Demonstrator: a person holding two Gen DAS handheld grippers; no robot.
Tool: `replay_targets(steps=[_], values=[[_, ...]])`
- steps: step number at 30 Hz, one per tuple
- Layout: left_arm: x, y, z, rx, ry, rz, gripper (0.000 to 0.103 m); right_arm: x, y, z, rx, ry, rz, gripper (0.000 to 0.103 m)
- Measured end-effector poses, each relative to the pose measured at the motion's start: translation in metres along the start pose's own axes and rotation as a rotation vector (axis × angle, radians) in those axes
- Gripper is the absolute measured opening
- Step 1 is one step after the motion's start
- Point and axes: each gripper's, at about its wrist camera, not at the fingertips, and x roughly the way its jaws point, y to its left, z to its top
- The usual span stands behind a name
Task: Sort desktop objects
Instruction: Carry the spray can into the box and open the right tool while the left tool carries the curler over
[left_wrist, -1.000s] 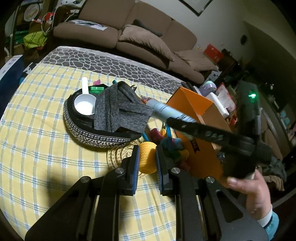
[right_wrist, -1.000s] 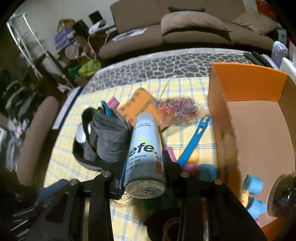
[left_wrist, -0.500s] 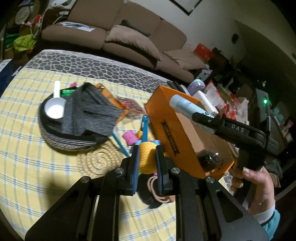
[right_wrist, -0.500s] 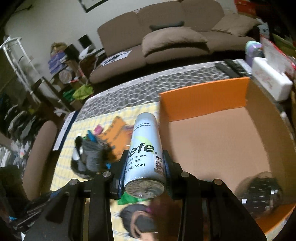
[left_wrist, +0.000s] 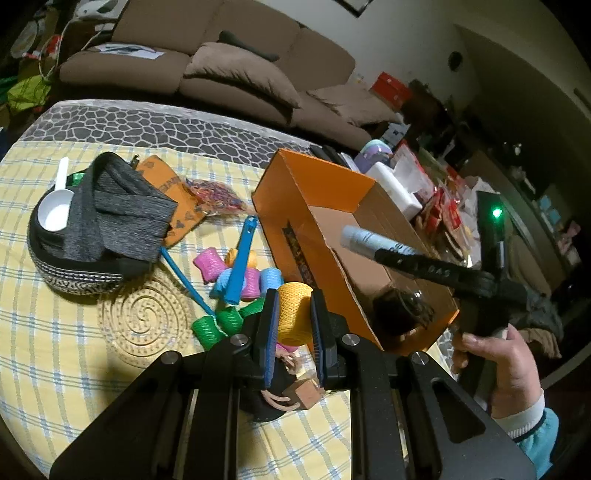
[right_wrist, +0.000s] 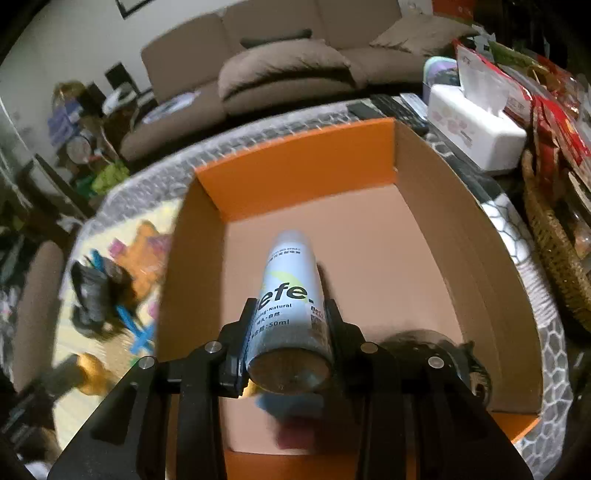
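My left gripper (left_wrist: 291, 314) is shut on a yellow mesh roll (left_wrist: 293, 312) and hangs above several loose coloured rolls (left_wrist: 242, 275) on the checked cloth. In the left wrist view my right gripper (left_wrist: 380, 251), held by a hand (left_wrist: 506, 354), reaches over the orange cardboard box (left_wrist: 295, 192). The right wrist view shows that gripper (right_wrist: 290, 314) shut on a pale blue spray can (right_wrist: 290, 291) above the inside of the orange box (right_wrist: 295, 177). A dark round object (right_wrist: 436, 350) lies in the box's near corner.
A black woven basket (left_wrist: 66, 269) with grey cloth and a white scoop (left_wrist: 55, 210) stands at the left. A blue plastic tool (left_wrist: 242, 260) crosses the rolls. A white tissue box (right_wrist: 476, 129), remotes and a wicker basket (right_wrist: 554, 236) lie right of the box. A sofa is behind.
Both grippers have moved rightward. The spray can went from beside the basket to over the inside of the box. The yellow roll moved with my left gripper toward the box's near corner.
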Motion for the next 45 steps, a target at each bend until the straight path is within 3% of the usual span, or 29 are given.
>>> replay_targets(steps=[12,19,26,38,45], values=[[0.007,-0.006,-0.003,0.010,0.015,-0.001,0.015,0.010,0.005,-0.014,-0.131,0.052,-0.112,0.034],[0.006,-0.005,-0.003,0.008,0.016,-0.003,0.015,0.013,0.022,-0.023,-0.242,0.126,-0.182,0.036],[0.006,-0.011,-0.003,0.022,0.016,-0.011,0.015,-0.001,0.011,-0.025,-0.195,0.133,-0.128,0.055],[0.015,-0.050,-0.004,0.076,-0.007,-0.098,0.015,-0.025,0.009,-0.016,-0.155,0.026,-0.095,0.055],[0.035,-0.084,-0.012,0.133,-0.003,-0.130,0.015,-0.035,-0.001,-0.013,-0.101,-0.010,-0.019,0.056]])
